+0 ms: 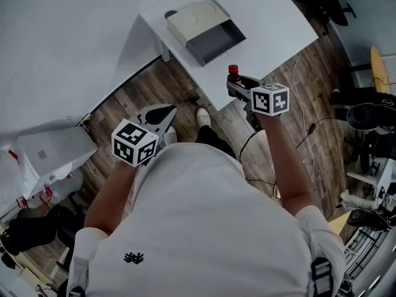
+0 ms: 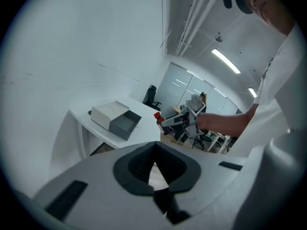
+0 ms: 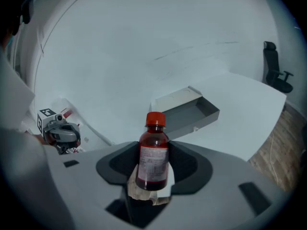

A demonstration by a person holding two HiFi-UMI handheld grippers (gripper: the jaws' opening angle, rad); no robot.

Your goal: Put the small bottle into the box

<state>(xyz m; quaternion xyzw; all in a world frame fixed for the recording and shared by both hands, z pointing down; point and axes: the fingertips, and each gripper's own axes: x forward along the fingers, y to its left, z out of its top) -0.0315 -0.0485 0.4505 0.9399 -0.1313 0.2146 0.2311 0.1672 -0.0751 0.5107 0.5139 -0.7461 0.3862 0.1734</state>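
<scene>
A small brown bottle (image 1: 234,76) with a red cap stands upright between the jaws of my right gripper (image 1: 238,86), over the near edge of the white table (image 1: 272,17). In the right gripper view the bottle (image 3: 153,155) fills the middle, with the right gripper (image 3: 153,170) shut on its body. The grey box (image 1: 204,26) lies on the table beyond, its drawer slid out with the hollow facing up (image 3: 189,110). My left gripper (image 1: 162,115) hangs low over the floor to the left of the table, shut and holding nothing (image 2: 154,163). From there the box (image 2: 115,120) and the bottle (image 2: 158,117) show ahead.
Wooden floor (image 1: 154,88) lies under the table, with cables (image 1: 309,129) at the right. A white case (image 1: 52,150) and a black bag (image 1: 31,231) sit at the left. Office chairs (image 1: 365,113) and a wire rack (image 1: 371,252) crowd the right side.
</scene>
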